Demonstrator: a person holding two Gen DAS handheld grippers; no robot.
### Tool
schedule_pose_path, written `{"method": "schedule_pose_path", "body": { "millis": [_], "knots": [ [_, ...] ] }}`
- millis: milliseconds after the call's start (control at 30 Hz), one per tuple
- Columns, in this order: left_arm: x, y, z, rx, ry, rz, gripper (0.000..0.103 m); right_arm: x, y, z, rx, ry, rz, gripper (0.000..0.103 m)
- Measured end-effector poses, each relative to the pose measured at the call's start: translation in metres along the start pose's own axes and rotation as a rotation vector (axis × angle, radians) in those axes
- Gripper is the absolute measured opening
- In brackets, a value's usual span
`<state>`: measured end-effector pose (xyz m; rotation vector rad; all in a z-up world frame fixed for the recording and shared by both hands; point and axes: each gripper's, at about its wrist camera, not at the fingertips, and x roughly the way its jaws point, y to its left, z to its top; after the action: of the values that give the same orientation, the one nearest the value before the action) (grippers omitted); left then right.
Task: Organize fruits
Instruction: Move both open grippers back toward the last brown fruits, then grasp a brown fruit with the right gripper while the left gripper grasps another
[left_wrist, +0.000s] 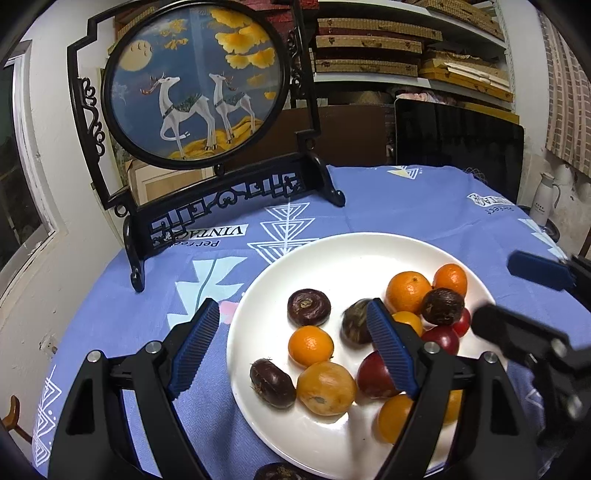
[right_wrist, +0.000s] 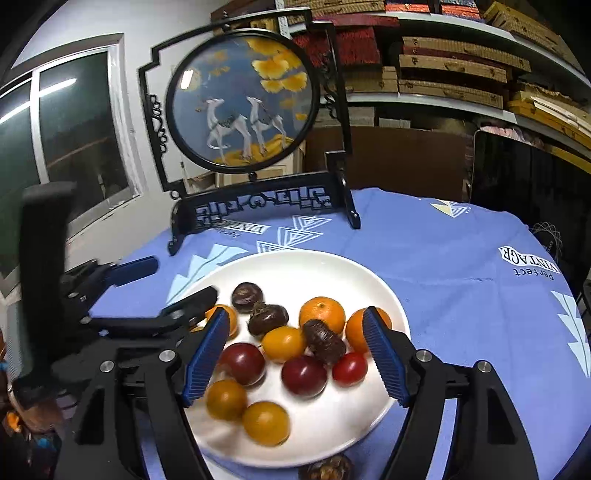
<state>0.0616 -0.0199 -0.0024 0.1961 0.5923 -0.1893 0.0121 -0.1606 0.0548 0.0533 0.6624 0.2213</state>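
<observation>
A white plate (left_wrist: 332, 254) on the blue tablecloth holds several fruits: oranges (left_wrist: 408, 291), yellow tomatoes (left_wrist: 325, 387), red tomatoes (left_wrist: 373, 374) and dark water chestnuts (left_wrist: 308, 307). My left gripper (left_wrist: 291, 354) is open and empty, low over the plate's left part. My right gripper (right_wrist: 295, 356) is open and empty above the plate (right_wrist: 295, 266), its fingers astride red tomatoes (right_wrist: 303, 376) and a chestnut (right_wrist: 325, 341). The right gripper also shows at the right in the left wrist view (left_wrist: 517, 295). One chestnut (right_wrist: 327, 468) lies off the plate at its near edge.
A black framed deer screen (left_wrist: 192, 85) stands at the table's back left. A dark panel (left_wrist: 458, 140) and shelves of boxes stand behind the table. A white jug (left_wrist: 546, 197) is at the far right. Blue cloth (right_wrist: 461, 266) shows right of the plate.
</observation>
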Motion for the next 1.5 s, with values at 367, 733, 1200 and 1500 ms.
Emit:
{"method": "schedule_pose_path", "body": {
  "millis": [367, 733, 1200, 1500],
  "knots": [
    [-0.039, 0.001, -0.015, 0.032, -0.046, -0.051, 0.08, -0.041, -0.002, -0.054, -0.178, 0.123, -0.068, 0.081],
    [-0.073, 0.064, -0.073, 0.023, 0.037, -0.024, 0.087, 0.012, -0.007, -0.083, -0.186, 0.347, -0.062, 0.065],
    [-0.028, 0.022, -0.097, 0.193, 0.173, -0.128, 0.08, -0.029, -0.001, -0.088, -0.159, 0.321, -0.018, 0.041],
    [-0.029, 0.026, -0.103, 0.163, 0.228, -0.2, 0.04, -0.041, 0.01, -0.094, -0.175, 0.305, 0.009, 0.041]
  ]
}}
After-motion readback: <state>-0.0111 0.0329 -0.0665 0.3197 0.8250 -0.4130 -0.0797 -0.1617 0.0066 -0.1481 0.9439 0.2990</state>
